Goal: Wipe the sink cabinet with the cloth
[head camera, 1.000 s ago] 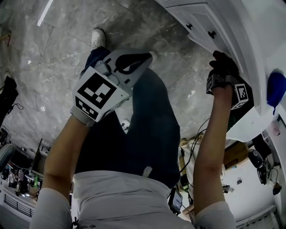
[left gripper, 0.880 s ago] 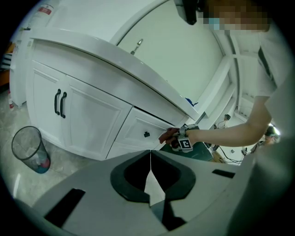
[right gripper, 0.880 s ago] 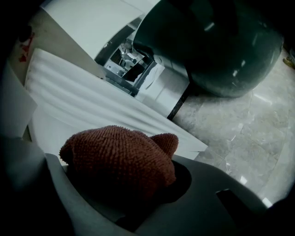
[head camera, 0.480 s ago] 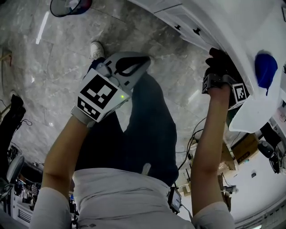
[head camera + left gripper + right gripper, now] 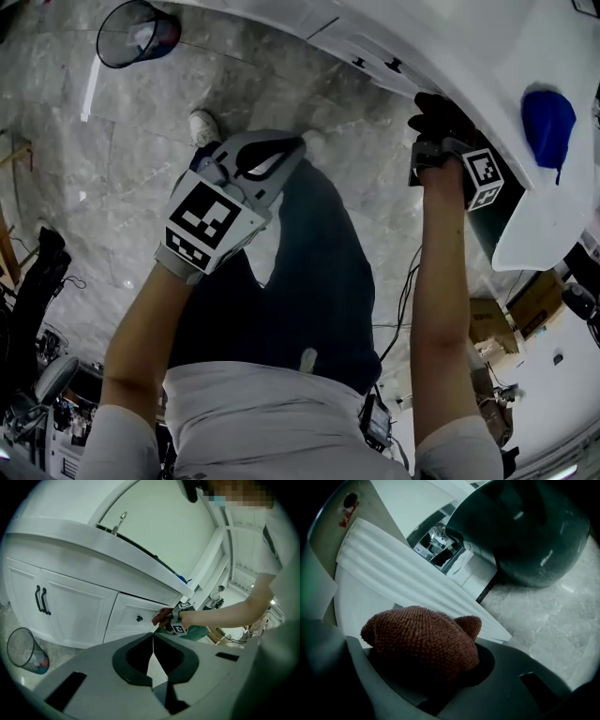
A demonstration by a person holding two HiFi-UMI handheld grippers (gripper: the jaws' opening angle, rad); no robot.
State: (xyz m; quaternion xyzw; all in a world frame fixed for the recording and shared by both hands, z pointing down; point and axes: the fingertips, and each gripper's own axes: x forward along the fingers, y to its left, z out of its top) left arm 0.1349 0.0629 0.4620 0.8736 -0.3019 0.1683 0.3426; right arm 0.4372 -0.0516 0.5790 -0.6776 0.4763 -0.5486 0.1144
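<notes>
Cloth [image 5: 423, 637]: one, rust-brown, looped terry pile, bunched into a rounded wad. Location: clamped between the jaws of the right gripper [image 5: 429, 667], with most of the wad bulging out ahead of them. It is held up at the white sink cabinet [image 5: 75, 606], at the end by the drawer front [image 5: 133, 616] and just under the overhanging counter edge. It looks to be against the panel, but contact cannot be confirmed. Handling, as judged: light, soft and fully compliant, and it should flatten and drag under pressure instead of sliding freely. It is neither fragile nor slippery. The main risk is pile working loose from the grip on a hard stroke, or a loose fold trailing. Best hold: deep in the bunched middle, as now, leaving a padded face forward so the jaws stay off the paint. Left gripper [image 5: 152, 644]: jaws closed tip to tip on nothing, held low and well apart from the cabinet, idle. Also noted: wire waste bin [image 5: 26, 651] on the floor.
</notes>
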